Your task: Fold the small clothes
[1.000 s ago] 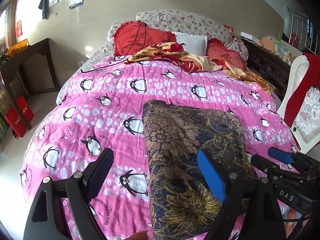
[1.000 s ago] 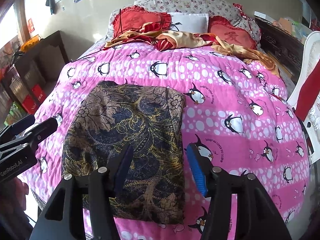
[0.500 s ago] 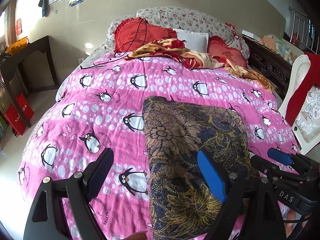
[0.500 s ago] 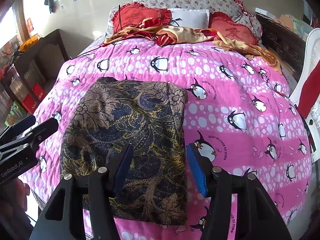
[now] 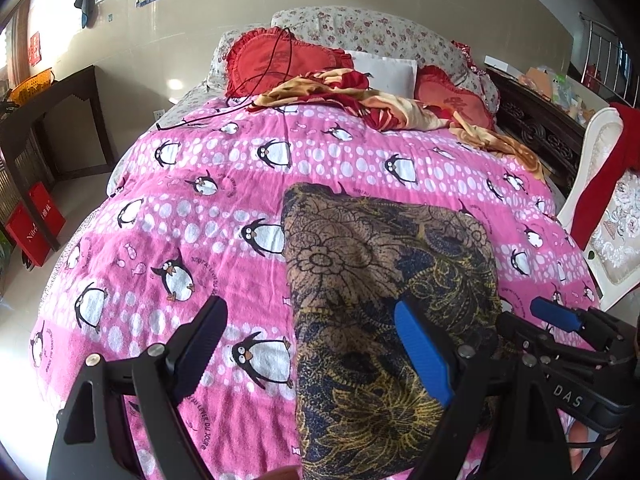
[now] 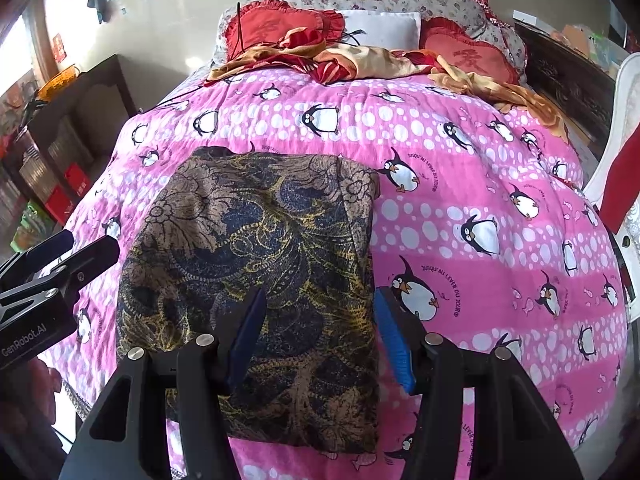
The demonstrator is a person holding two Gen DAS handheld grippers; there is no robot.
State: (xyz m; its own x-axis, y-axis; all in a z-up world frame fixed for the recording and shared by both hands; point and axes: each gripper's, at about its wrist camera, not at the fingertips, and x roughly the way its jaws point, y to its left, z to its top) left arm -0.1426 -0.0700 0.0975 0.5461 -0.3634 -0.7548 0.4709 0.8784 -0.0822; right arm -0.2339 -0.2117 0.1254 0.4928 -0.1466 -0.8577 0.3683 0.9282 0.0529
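The bed (image 6: 500, 184) is covered by a pink penguin-print blanket (image 6: 460, 152). A folded dark floral garment (image 6: 256, 248) lies flat on the blanket near the foot edge. Red cushions (image 6: 276, 28), a white pillow (image 6: 384, 28) and crumpled red-and-gold cloth (image 6: 360, 60) lie at the head edge.

A folded cloth (image 6: 260, 264) lies flat on the blanket (image 6: 460, 184) that covers the bed, near the bed's foot. Behind the cloth, at the head of the bed, pillows (image 6: 384, 28) lean in a row, with a crumpled sheet (image 6: 360, 58) lying before them. A chair (image 5: 600, 216) stands right of the cloth beside the bed, and a side table (image 5: 52, 96) stands left of it by the wall.
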